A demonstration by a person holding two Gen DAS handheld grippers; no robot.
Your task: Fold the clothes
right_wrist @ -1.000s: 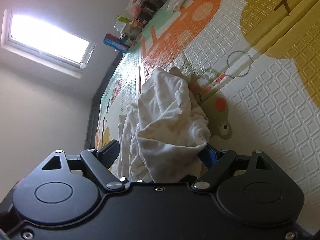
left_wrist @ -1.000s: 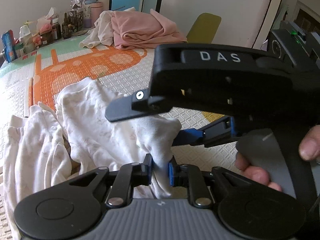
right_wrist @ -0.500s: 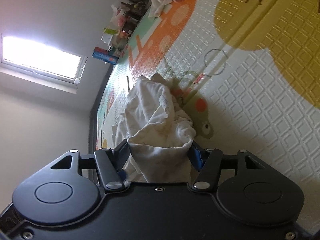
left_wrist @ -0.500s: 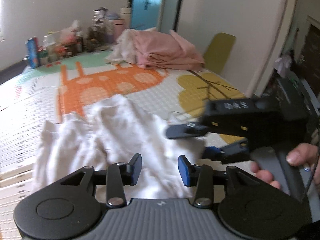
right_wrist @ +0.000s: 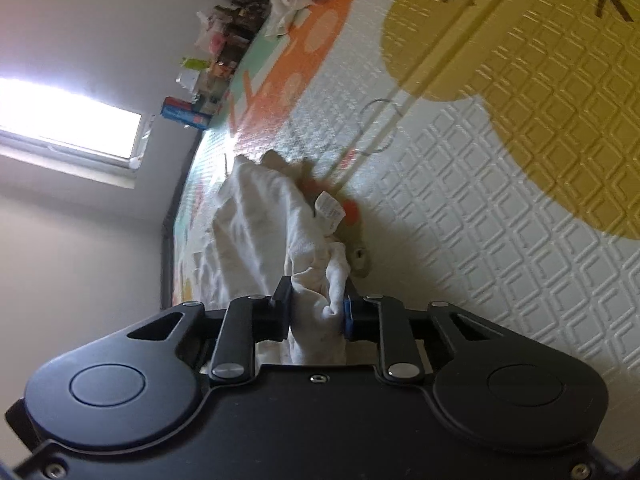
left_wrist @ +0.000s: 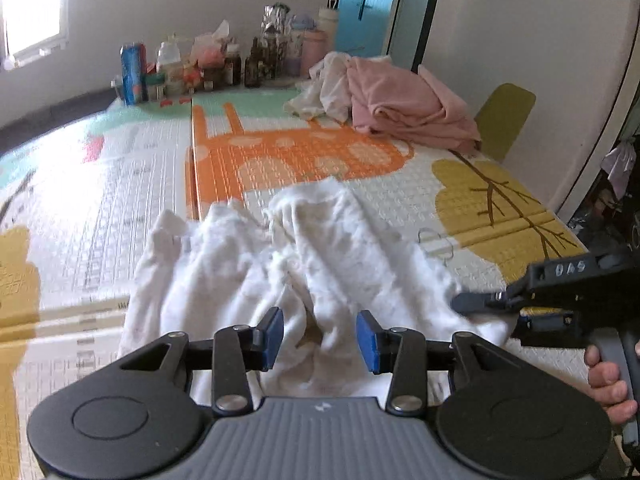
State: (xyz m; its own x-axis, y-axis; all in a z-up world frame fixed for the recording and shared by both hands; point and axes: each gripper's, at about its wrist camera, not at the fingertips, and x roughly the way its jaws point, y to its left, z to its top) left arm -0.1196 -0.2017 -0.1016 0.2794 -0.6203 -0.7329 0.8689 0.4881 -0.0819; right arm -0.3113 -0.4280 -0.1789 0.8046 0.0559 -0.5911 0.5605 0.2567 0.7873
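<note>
A crumpled white garment point(left_wrist: 304, 264) lies on the patterned play mat point(left_wrist: 132, 168). My left gripper point(left_wrist: 319, 336) hovers open just above its near edge, nothing between the blue pads. At the right of the left wrist view, my right gripper point(left_wrist: 500, 314) is shut on the garment's right corner, a hand on its grip. In the right wrist view the right gripper point(right_wrist: 318, 314) pinches a bunched fold of the white garment point(right_wrist: 272, 216), whose label point(right_wrist: 330, 208) sticks up, over the play mat point(right_wrist: 520, 200).
A pile of pink and white clothes point(left_wrist: 384, 100) sits at the mat's far side. Bottles and packets point(left_wrist: 208, 64) line the far edge. A yellow-green chair point(left_wrist: 506, 116) stands by the wall at the right, and a blue door point(left_wrist: 368, 4) is behind.
My left gripper let go of the white garment, opened and drew back. My right gripper closed on the garment's corner and moved off to the right.
</note>
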